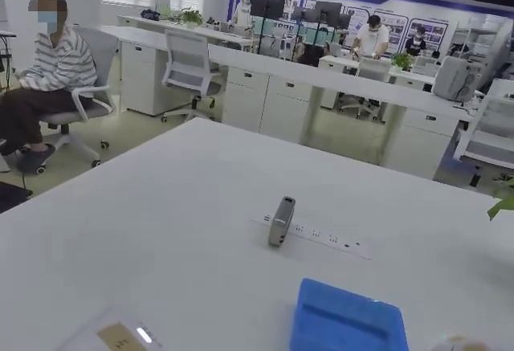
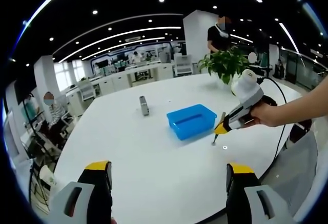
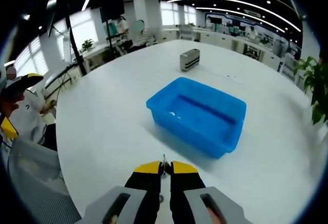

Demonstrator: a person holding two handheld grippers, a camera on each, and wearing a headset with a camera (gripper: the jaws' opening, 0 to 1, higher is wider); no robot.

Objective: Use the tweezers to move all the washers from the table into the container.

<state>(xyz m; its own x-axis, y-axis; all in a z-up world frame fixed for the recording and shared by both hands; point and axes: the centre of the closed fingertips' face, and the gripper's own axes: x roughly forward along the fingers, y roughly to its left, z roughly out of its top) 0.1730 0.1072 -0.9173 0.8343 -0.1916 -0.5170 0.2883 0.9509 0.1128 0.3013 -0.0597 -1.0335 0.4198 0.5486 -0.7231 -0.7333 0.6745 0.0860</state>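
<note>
Right gripper view: blue container [image 3: 197,112] holds one small pale piece [image 3: 172,114].

The left gripper [image 2: 169,175] is held with jaws spread wide over the near edge of the bench [image 2: 154,152]. The right gripper [image 3: 163,168], pinched on the tweezers [image 3: 164,159], is tilted down toward the bench, carried by a hand [image 2: 260,114] on an outstretched forearm [image 2: 302,102].

Head view's bottom edge slices the blue container [image 1: 347,320] off, near rim gone. Corner down right, a pale blob [image 1: 459,343], barely in frame, can't tell what it is. Right gripper view: the tweezers [image 3: 164,162] are just a sliver between the pinched jaws of the right gripper [image 3: 164,170], the rest hidden. 1 pale speck [image 3: 172,114] inside the blue container, too small to name. And the left gripper [image 3: 15,103], clipped at the edge.
</note>
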